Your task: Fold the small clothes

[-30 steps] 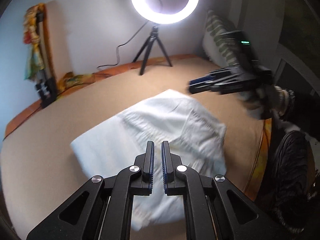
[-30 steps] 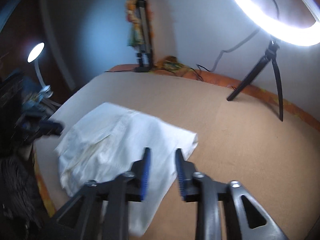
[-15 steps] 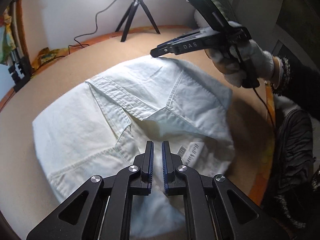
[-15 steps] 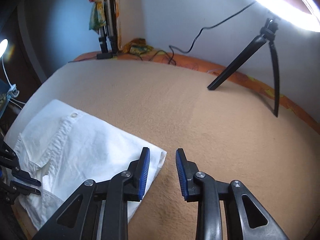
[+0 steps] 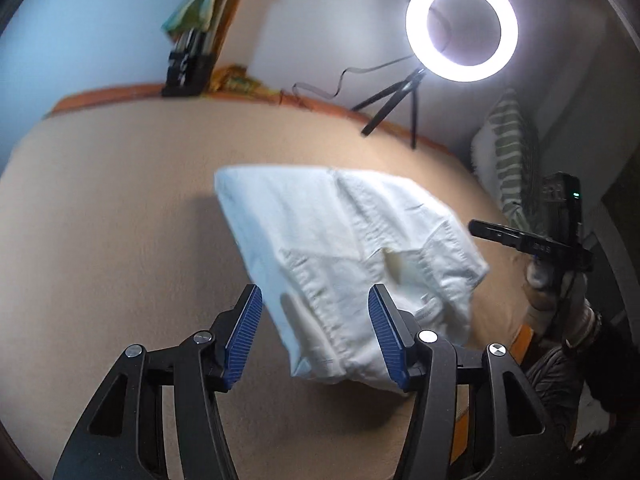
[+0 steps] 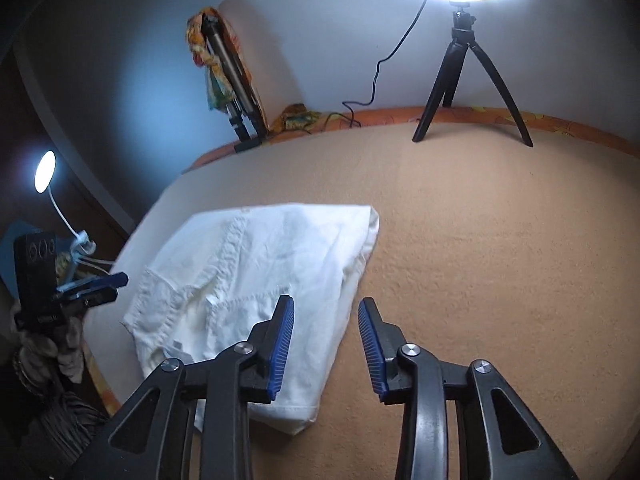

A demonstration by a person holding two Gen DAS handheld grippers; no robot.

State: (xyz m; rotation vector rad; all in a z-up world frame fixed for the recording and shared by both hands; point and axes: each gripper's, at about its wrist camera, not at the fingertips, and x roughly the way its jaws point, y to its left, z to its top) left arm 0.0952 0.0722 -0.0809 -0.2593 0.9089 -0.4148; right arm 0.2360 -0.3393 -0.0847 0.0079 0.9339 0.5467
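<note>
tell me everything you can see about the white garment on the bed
The white garment looks like woven cotton with stitched seams and a small label near one hem. It lies folded into a rough, rumpled rectangle on the tan bed cover, near its edge. Nothing grips it: it lies beyond the open left gripper and partly under the open right gripper.

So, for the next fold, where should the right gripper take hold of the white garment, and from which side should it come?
Probably the near corner of the white garment, where the folded cloth ends in a free edge lying flat on the tan blanket. The right gripper stands open just above that edge, so it could come down from the bare blanket side. One finger should slide under the layers there.
</note>
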